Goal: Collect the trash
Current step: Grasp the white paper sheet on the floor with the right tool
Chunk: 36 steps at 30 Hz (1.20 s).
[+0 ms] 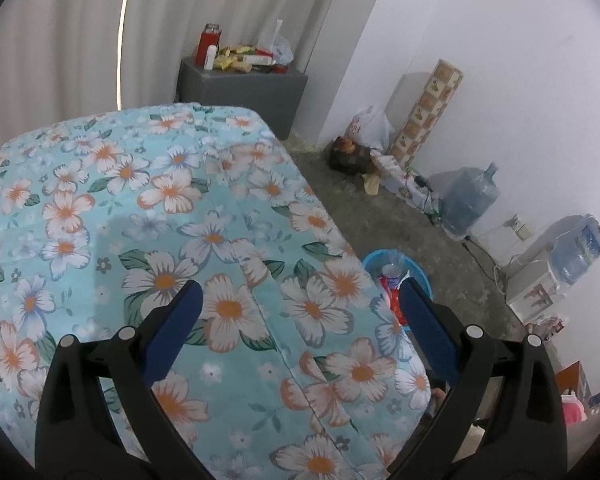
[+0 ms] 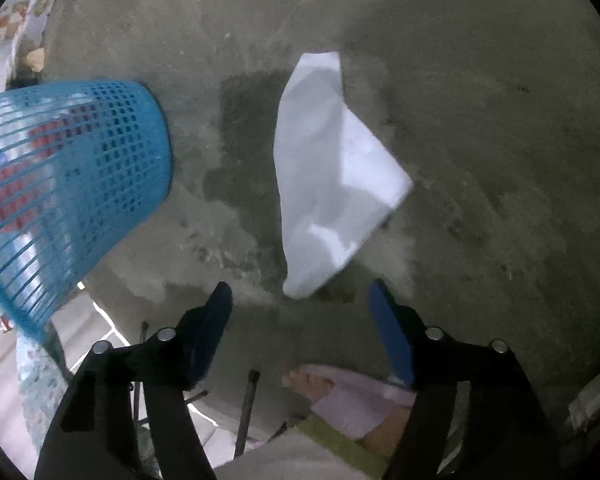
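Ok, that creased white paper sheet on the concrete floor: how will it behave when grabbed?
The creased white paper sheet looks thin and folded, so probably light and floppy. Its raised edges should pinch easily; the flat part may slide on the concrete floor.

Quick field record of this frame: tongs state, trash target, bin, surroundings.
left tongs: open, empty, over the floral bedspread
right tongs: open, empty, pointed down at the floor
trash target: white paper on the concrete floor, just ahead of the right tongs, not gripped
bin: blue mesh basket, to the left of the paper, red items inside
bin in left view: blue basket rim beside the bed, bottle and red wrapper inside
other: person's foot in a pink slipper below the right tongs
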### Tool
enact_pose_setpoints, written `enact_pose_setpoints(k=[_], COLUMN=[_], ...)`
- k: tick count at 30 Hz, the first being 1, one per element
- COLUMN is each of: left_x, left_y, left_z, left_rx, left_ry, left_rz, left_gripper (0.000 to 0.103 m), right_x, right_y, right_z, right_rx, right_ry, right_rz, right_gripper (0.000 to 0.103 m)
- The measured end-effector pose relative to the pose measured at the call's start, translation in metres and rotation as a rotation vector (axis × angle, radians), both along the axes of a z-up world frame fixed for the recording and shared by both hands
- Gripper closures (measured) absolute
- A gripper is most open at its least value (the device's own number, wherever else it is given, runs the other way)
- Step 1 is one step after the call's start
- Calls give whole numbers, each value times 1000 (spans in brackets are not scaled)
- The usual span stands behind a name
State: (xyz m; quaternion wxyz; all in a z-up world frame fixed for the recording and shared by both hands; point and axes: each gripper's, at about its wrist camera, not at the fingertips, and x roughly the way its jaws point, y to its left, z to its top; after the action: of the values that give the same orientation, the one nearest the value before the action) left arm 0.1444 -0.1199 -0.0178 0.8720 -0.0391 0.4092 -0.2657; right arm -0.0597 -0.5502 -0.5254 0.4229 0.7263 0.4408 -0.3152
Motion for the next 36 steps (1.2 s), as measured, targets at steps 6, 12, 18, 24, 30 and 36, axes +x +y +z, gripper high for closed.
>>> enact_pose_setpoints(k=[6,12,18,24,30,36], left_x=[8,13,15,14,12,12], left_y=[-5,-4,-2,-2,-3,-7], left_z=[-8,-15,-18,-18,-21,-24], left_rx=[36,55,59,56,43,55], left_ry=[12,29,37,25,34,48], left_rz=[-2,9,21,8,-3,-14], left_gripper=[9,9,9,9,9,9], right_x=[18,25,27,20,13,3], right_y=[-5,-2,1,1,-3,8], right_z=[-35,-51,-58,-42,-20,-56], right_rx=[46,65,64,-7,-24,132], right_ry=[115,174,163,104,50,98], right_rz=[-8,4,-23,-44,7,-66], right_gripper=[47,65,96,101,100,43])
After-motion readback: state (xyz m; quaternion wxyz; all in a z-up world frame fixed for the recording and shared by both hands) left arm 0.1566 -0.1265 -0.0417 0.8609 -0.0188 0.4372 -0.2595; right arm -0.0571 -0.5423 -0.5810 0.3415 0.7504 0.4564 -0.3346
